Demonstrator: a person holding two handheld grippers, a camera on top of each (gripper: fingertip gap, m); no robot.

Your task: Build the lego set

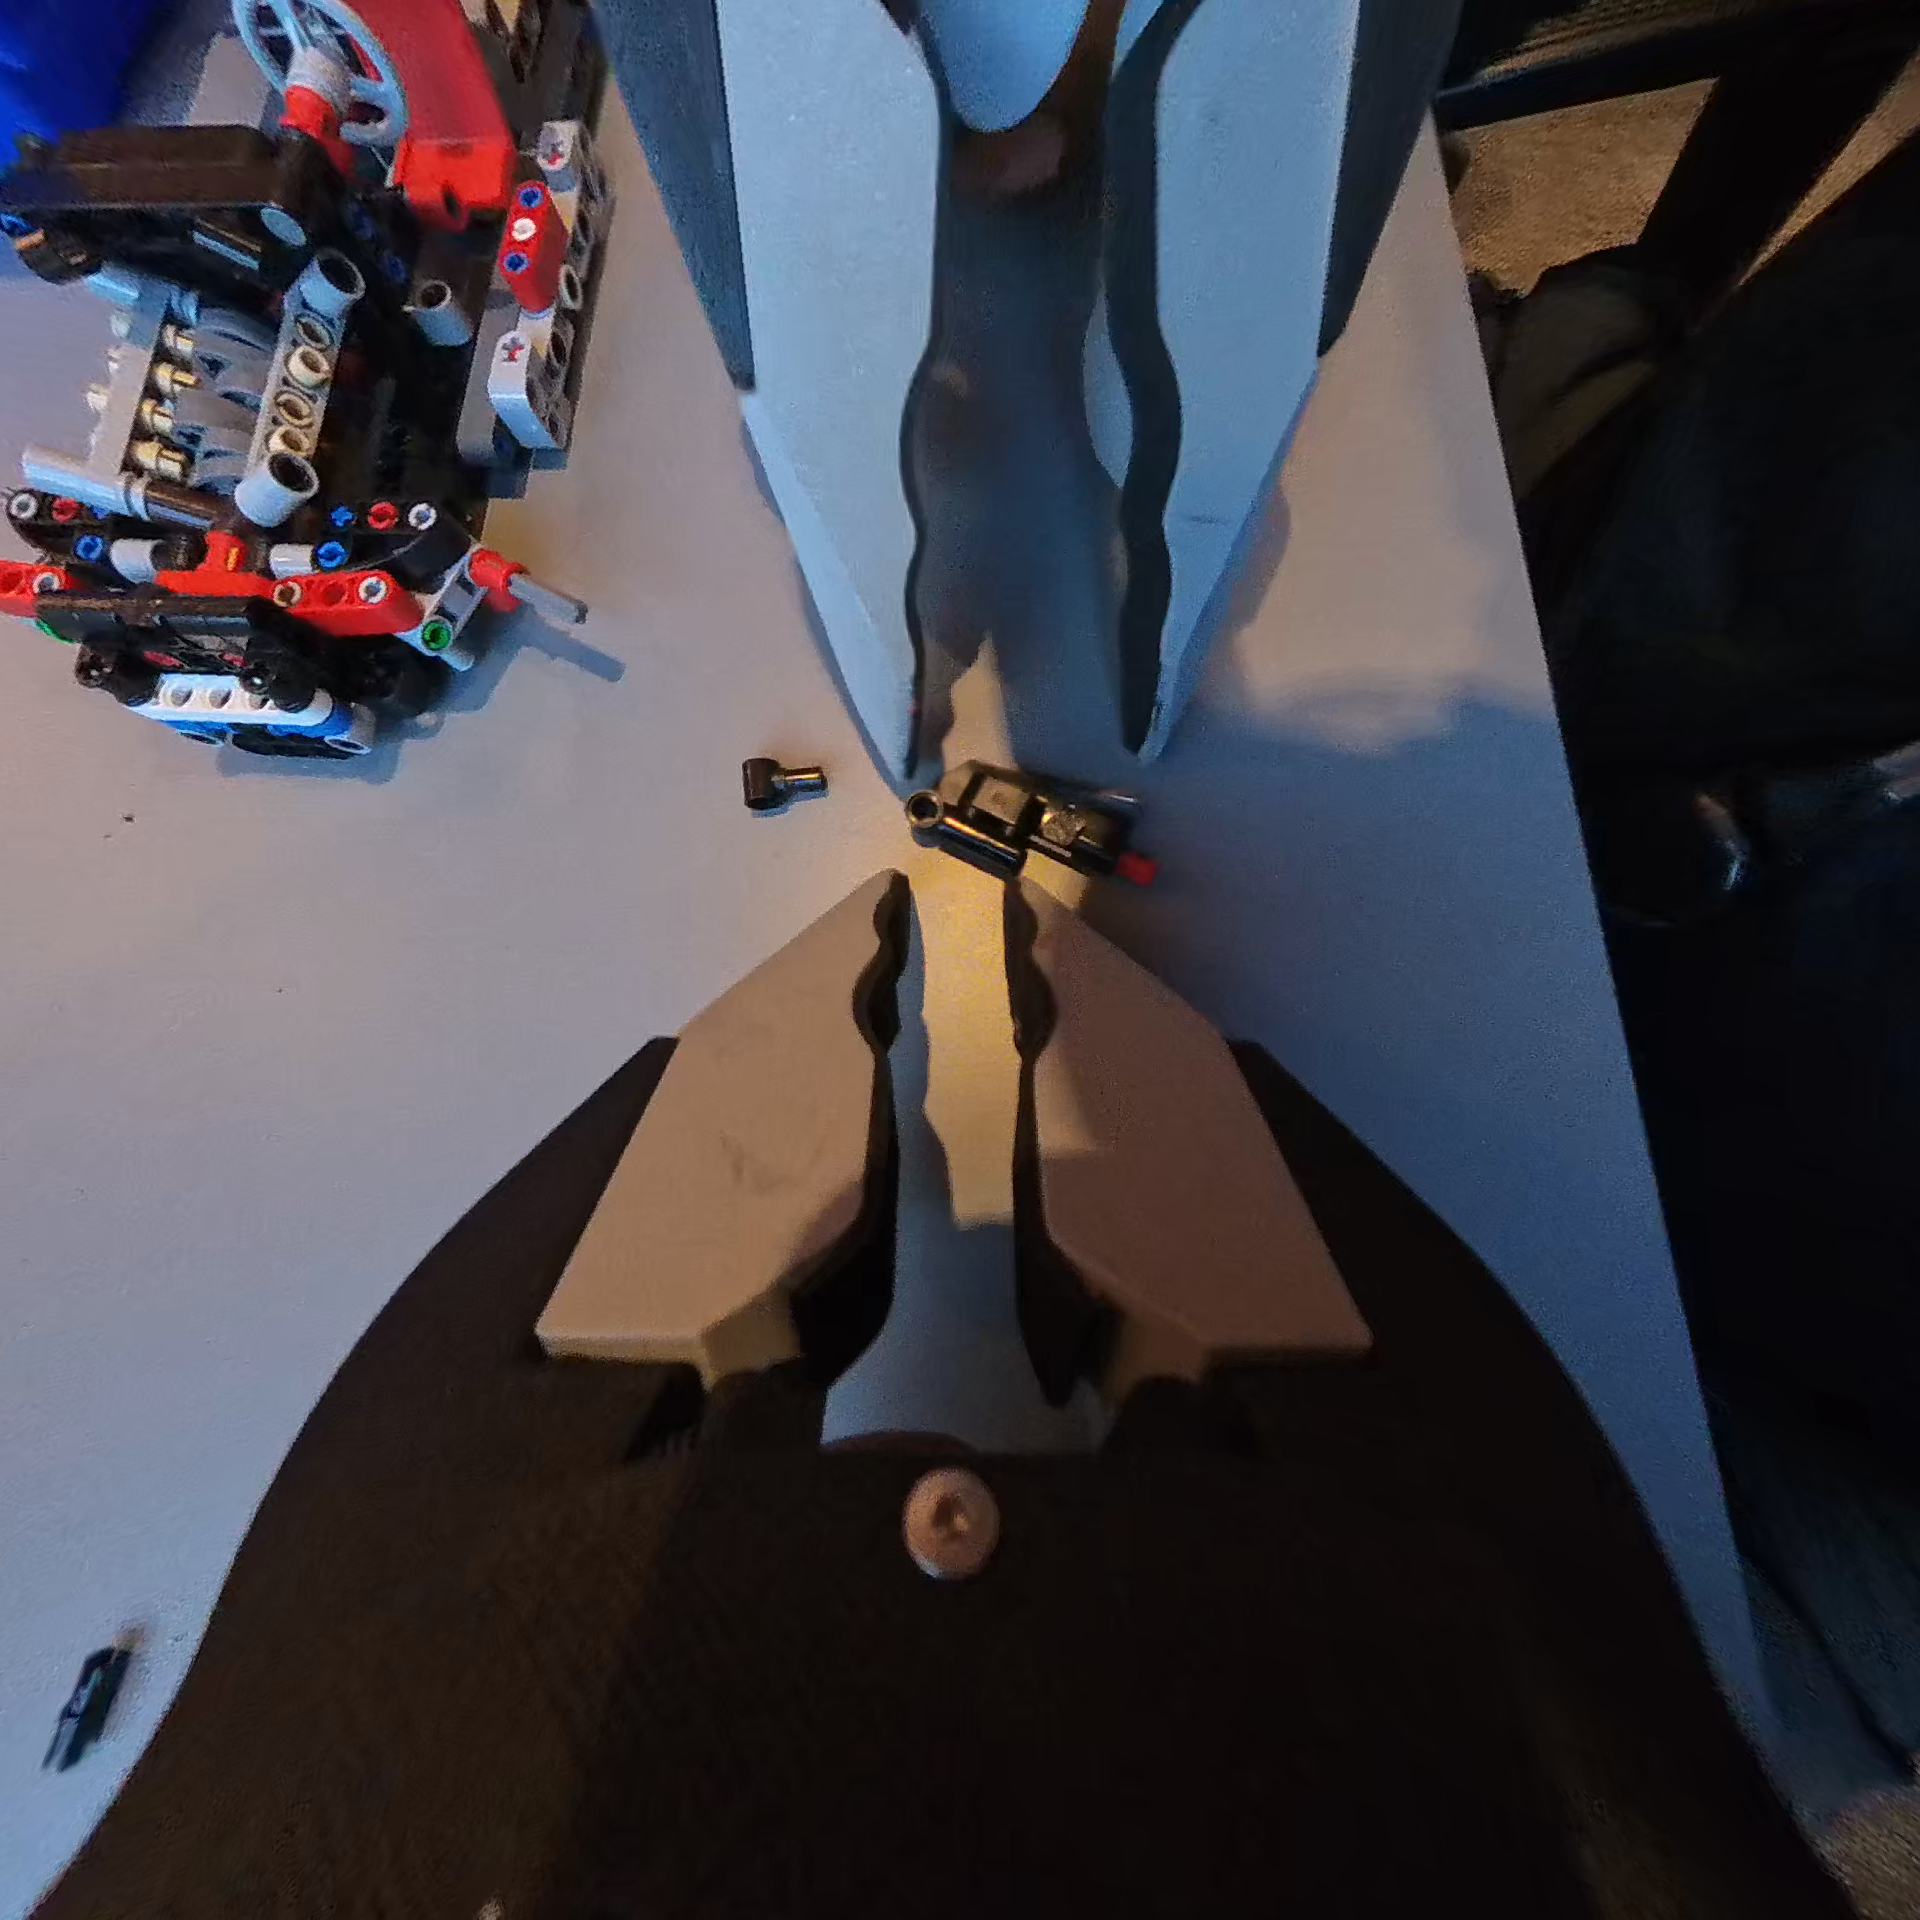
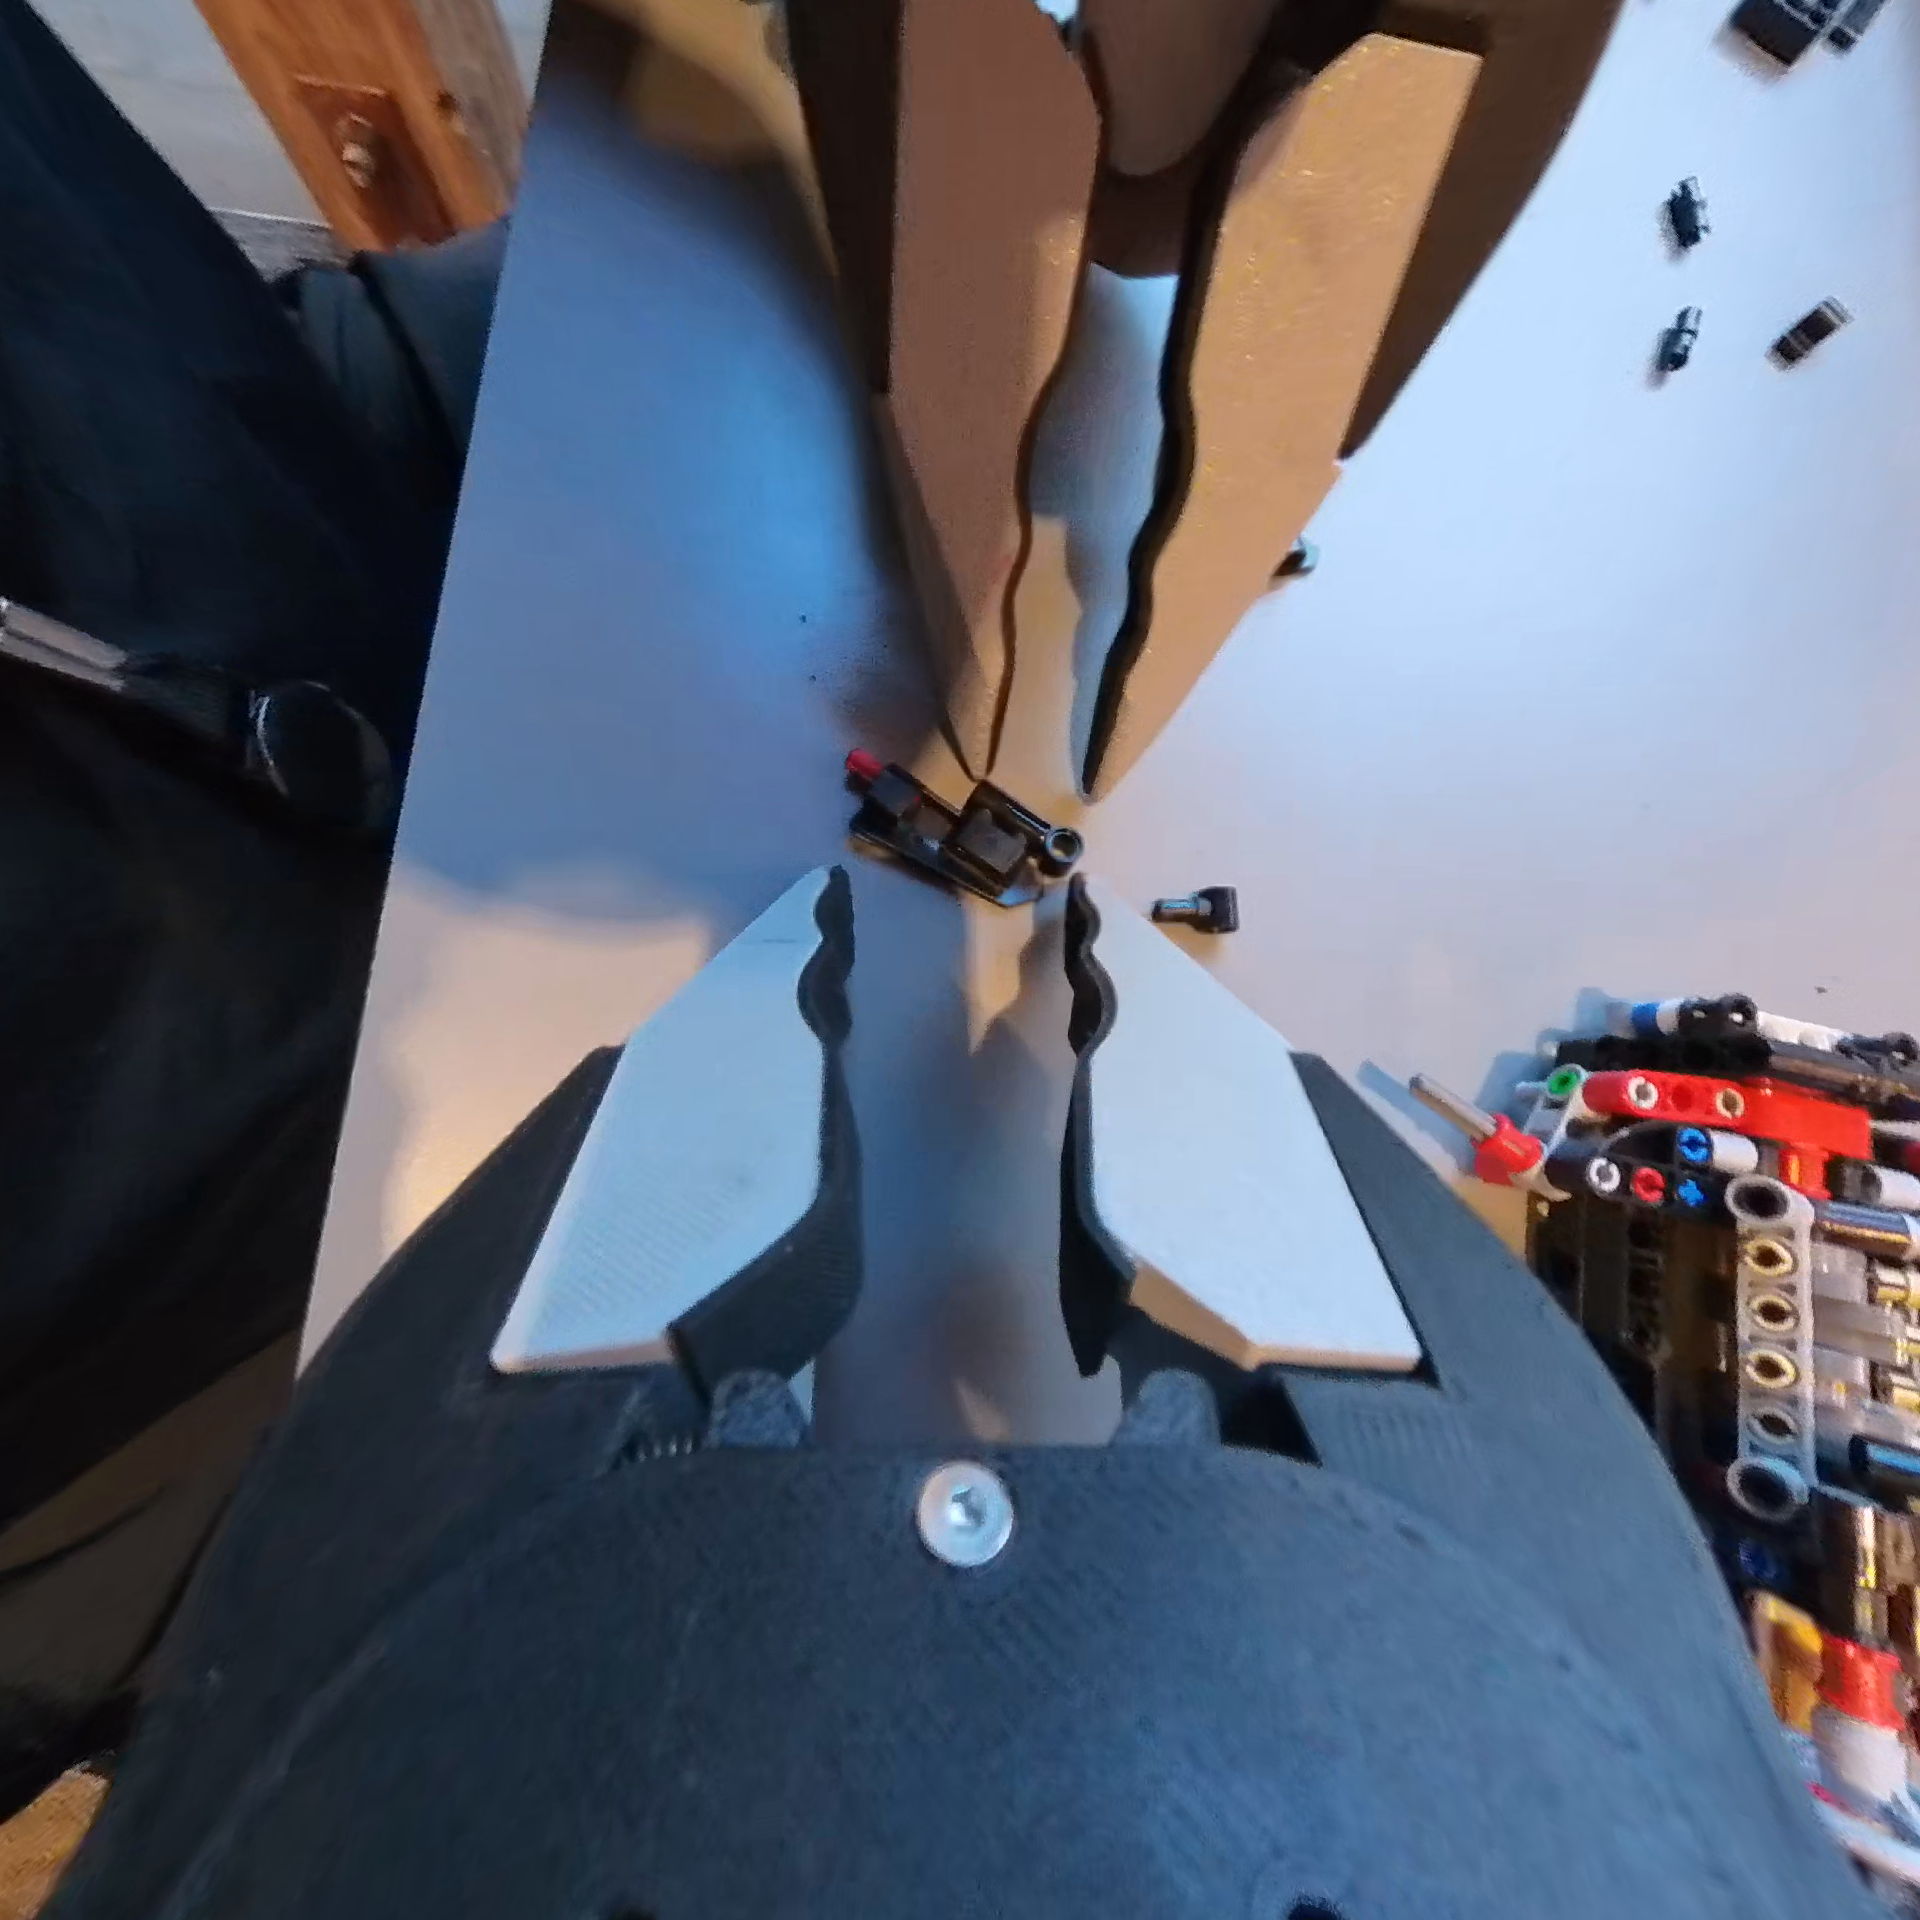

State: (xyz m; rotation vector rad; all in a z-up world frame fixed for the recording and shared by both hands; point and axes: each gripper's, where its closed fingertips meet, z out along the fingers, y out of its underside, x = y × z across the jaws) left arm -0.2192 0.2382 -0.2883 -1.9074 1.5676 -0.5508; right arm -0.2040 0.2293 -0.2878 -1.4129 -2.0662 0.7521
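Note:
A small black lego sub-assembly with a red pin end lies on the white table between the two grippers; it also shows in the right wrist view. My left gripper is open, tips just short of it. My right gripper is open, tips on either side of its near edge, and it shows opposite in the left wrist view. A loose black pin connector lies beside the assembly, also in the right wrist view. The large red, black and grey lego model stands at the far left.
The model also shows at the right edge of the right wrist view. Small black loose parts lie far right on the table, another near left. The table edge and a dark-clothed person are close by. The grippers are tip to tip, or close to it.

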